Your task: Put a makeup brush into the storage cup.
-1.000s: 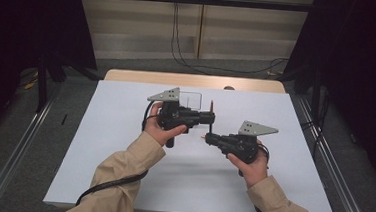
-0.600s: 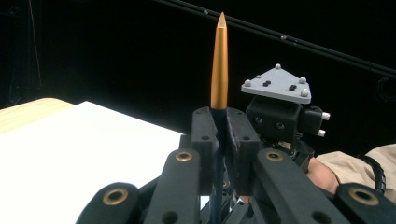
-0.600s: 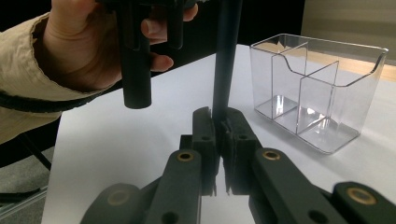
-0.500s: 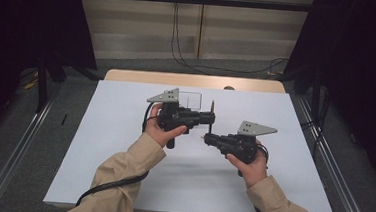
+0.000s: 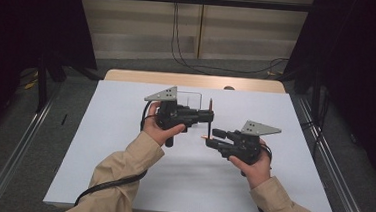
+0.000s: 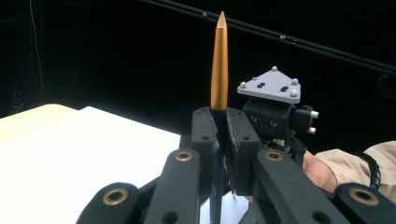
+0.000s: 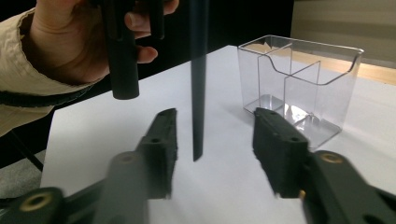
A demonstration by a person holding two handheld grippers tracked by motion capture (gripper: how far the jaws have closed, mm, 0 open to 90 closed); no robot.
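Pen [image 6: 219,65], gold tapered top and dark lower barrel, clamped upright in the left hand-held gripper [image 5: 210,116], jaws pressed together on the barrel just below the gold section; held in the air above the white table [image 5: 113,146], a little in front of the clear plastic organiser [image 7: 299,88]. Seen in the right gripper view as a dark shaft [image 7: 198,93] hanging straight down between the jaws of the right hand-held gripper [image 5: 213,138], tip clear of the table surface. Right jaws just been opening, now standing apart on either side of the shaft with visible gaps and no pad contact, so nothing gripped there. Small orange fleck at the right jaw tips in the high view, too small to identify. Organiser standing upright on the table toward the far edge, compartments looking empty as far as visible through the clear walls. Judged progress: pickup complete and grip handed over to the left side alone, right side released. Left to do, by likely reading: carry pen over the organiser, lower into one compartment, let go. Nothing yet deposited
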